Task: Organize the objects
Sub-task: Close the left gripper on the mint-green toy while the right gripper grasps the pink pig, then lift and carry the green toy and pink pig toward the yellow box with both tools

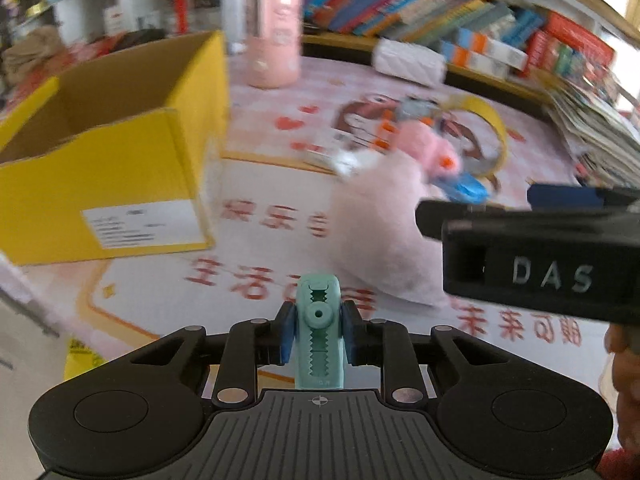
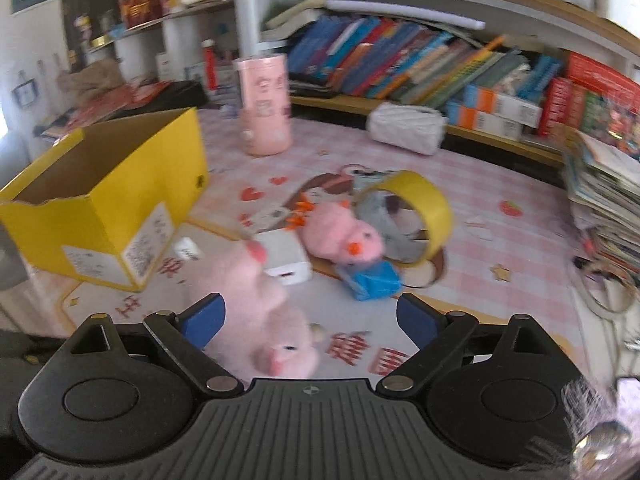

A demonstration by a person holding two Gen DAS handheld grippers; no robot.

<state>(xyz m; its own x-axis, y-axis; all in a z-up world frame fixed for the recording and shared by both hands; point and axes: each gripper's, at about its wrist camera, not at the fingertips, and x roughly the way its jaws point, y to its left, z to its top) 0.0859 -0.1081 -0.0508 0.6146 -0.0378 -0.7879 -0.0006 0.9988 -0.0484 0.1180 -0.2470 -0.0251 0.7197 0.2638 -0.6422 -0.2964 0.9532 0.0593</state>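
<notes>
My left gripper [image 1: 318, 328] is shut on a teal toothed clip [image 1: 319, 316], which stands upright between the blue pads. An open yellow cardboard box [image 1: 100, 160] sits ahead to the left. In the right wrist view my right gripper [image 2: 310, 320] is open. A large pink plush toy [image 2: 260, 304] lies between its fingers, close to the left pad [image 2: 204, 318] and well away from the right one. The same plush toy [image 1: 380, 232] shows in the left wrist view, beside the black body of the right gripper [image 1: 540, 264]. The yellow box [image 2: 104, 208] stands to the left.
A small pink plush chick [image 2: 344, 232], a yellow tape roll [image 2: 416, 208], a blue object [image 2: 376, 280] and a white charger [image 2: 286, 256] lie mid-table. A pink cup [image 2: 264, 108] and a white pouch [image 2: 406, 126] stand behind. Stacked books [image 2: 608, 208] line the right edge.
</notes>
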